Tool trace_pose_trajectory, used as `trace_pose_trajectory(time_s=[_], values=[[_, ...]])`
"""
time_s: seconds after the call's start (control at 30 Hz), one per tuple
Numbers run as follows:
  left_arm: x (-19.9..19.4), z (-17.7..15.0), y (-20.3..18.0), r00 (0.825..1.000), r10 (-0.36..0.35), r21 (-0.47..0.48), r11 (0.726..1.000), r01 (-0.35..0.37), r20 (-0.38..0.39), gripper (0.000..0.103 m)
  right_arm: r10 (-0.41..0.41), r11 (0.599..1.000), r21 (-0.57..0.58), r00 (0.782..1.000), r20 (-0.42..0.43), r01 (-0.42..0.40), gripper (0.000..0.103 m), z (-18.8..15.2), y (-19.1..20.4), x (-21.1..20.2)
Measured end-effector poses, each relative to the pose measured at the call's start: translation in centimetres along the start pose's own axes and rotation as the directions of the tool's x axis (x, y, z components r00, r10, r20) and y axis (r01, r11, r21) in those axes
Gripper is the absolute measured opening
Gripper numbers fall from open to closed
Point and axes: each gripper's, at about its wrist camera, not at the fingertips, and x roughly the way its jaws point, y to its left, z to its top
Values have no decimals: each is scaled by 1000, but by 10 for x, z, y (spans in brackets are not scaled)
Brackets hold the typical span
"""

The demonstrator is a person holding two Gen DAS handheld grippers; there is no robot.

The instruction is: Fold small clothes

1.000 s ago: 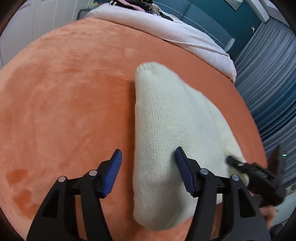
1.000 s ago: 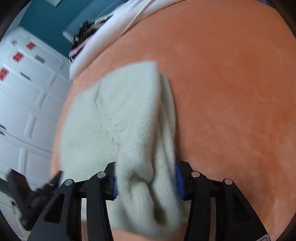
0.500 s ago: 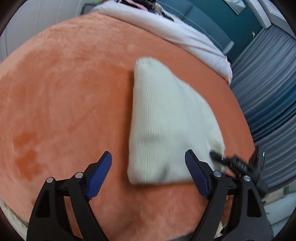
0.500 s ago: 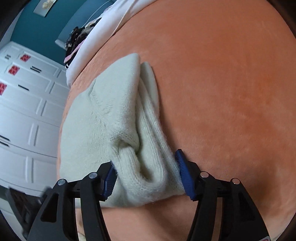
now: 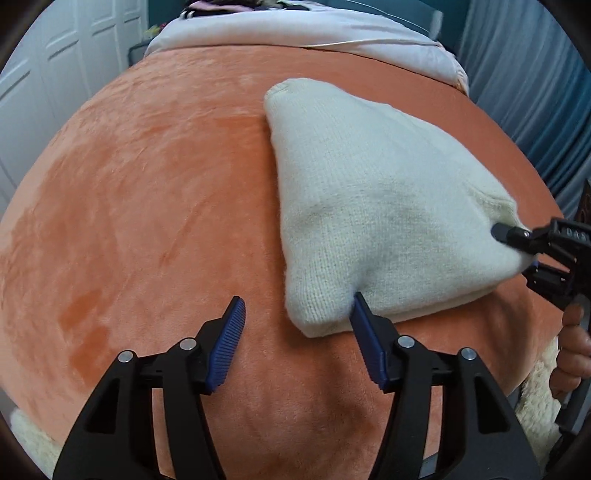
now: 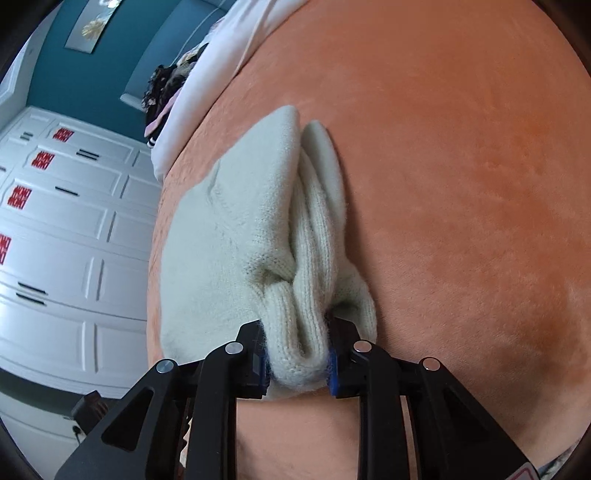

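Right tongs gripping knit, left tongs closing in on its corner

Cream knit [image 5: 388, 206] is lying folded on the orange bed [image 5: 147, 221]. Right tongs [image 6: 297, 354] have just been closing and are now pinching the bunched edge. Left tongs [image 5: 295, 314] are half open, just been narrowing, one pad touching the near corner, nothing clamped. Get both layers between the pads before lifting, and keep the edges aligned.

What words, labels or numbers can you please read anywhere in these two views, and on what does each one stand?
Red stickers on the white cupboard doors: white characters, too small and distorted to read.
Right gripper, seen from the left wrist view: pale marks that look like "0 A S" on its black body, cut off at the frame edge; uncertain.
Framed picture on the teal wall: a leaf-like image, no text.
Cream knit garment: no label visible.
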Motion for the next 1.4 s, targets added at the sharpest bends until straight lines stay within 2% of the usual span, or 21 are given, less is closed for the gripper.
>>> trace_pose_trajectory(time_s=[0.1, 0.17, 0.23, 0.33, 0.43, 0.47, 0.5, 0.53, 0.6, 0.63, 0.67, 0.7, 0.8, 0.9, 1.0, 1.1, 1.17, 1.23, 1.33, 1.4], values=[[11, 1, 10, 999, -31, -94, 995, 28, -31, 62, -96, 990, -104, 995, -11, 94, 24, -1, 1, 10], [10, 1, 5, 1000, -11, -91, 996, 8, -27, 63, -103, 987, -122, 995, -11, 101, 27, 0, -1, 11], [3, 1, -1, 1000, 13, -67, 998, -15, -18, 63, -133, 983, -124, 991, 10, 133, 35, -2, 6, -1], [-12, -3, -12, 999, 49, -28, 998, -49, 7, 62, -207, 952, -205, 972, 110, 226, 36, -14, 25, -30], [-24, -9, -23, 997, 71, 3, 997, -71, 31, 64, -239, 896, -324, 944, 227, 305, 35, -35, 52, -54], [-27, -10, -26, 997, 71, 2, 997, -72, 34, 65, -244, 874, -361, 937, 251, 325, 32, -38, 61, -56], [-29, -11, -28, 997, 66, -2, 998, -66, 37, 65, -252, 850, -398, 930, 267, 344, 25, -41, 68, -55], [-30, -11, -30, 997, 63, -5, 998, -63, 39, 65, -269, 824, -430, 923, 274, 368, 13, -41, 71, -49], [-32, -12, -32, 996, 77, -7, 997, -76, 40, 65, -339, 798, -446, 914, 222, 405, 0, -34, 64, -22], [-33, -13, -33, 996, 85, -10, 996, -84, 40, 65, -383, 793, -440, 906, 178, 422, 0, -31, 54, -5], [-34, -13, -32, 995, 93, -17, 996, -92, 39, 66, -416, 794, -438, 902, 115, 422, 0, -30, 35, 13], [-34, -14, -31, 994, 101, -23, 995, -100, 38, 67, -397, 810, -426, 912, 109, 403, 0, -30, 25, 17], [-37, -16, -24, 993, 110, -47, 993, -109, 29, 67, -383, 827, -402, 917, 108, 393, 0, -27, 37, -1], [-42, -20, -23, 993, 106, -63, 993, -103, 43, 72, -315, 859, -383, 940, 130, 340, 0, -34, 45, -28], [-42, -28, -28, 992, 112, -41, 993, -110, 54, 73, -272, 874, -363, 944, 184, 323, 5, -55, 39, -51], [-42, -39, -32, 990, 117, -25, 993, -115, 85, 79, -288, 868, -356, 935, 208, 346, 10, -76, 32, -51], [-38, -46, -35, 988, 125, -15, 992, -124, 90, 80, -314, 863, -345, 926, 208, 370, 20, -90, 25, -45], [-32, -54, -37, 988, 124, -10, 992, -123, 89, 80, -334, 858, -334, 919, 212, 389, 37, -99, 17, -42], [-20, -67, -39, 985, 147, -3, 989, -148, 87, 82, -343, 845, -339, 906, 247, 413, 46, -111, 10, -36], [-13, -75, -39, 984, 160, 1, 987, -161, 80, 86, -340, 841, -352, 908, 246, 410, 50, -113, 10, -28]])
